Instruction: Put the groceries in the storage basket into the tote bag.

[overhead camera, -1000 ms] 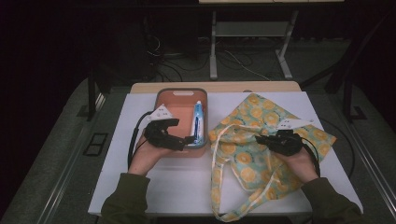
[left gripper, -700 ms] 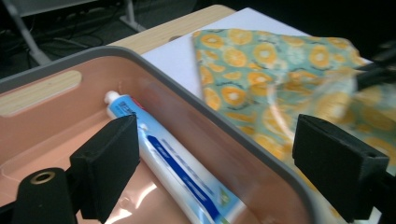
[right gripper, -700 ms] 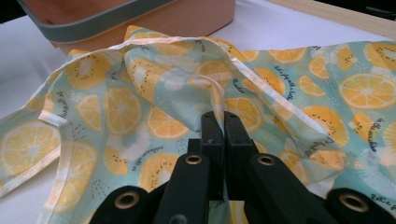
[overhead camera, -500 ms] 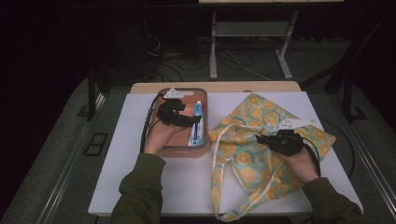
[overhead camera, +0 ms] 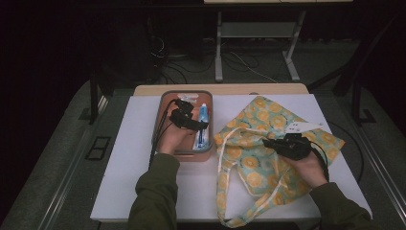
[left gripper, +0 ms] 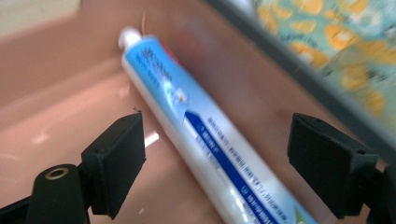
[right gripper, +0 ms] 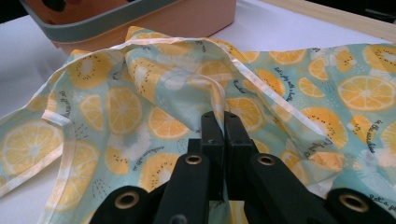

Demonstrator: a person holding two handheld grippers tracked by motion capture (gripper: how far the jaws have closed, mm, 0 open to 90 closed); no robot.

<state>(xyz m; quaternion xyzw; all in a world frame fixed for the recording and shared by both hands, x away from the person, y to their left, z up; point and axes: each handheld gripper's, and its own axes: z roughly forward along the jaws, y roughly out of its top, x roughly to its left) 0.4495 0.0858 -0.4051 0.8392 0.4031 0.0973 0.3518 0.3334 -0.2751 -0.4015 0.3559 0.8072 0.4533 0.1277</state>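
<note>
In the pink tray (overhead camera: 165, 103) at the far left of the surface (overhead camera: 129, 158), your left gripper (left gripper: 215, 154) straddles the blue toothpaste tube (left gripper: 196, 135), which lies flat along the tray's right wall. Its jaws have just been closing but stand spread, pads clear of the tube, lined up for a grasp across it. Your right gripper (right gripper: 223, 122) is pressed together on a fold of the fruit-print bag (right gripper: 116, 107), likely holding its mouth up to receive the tube.
</note>
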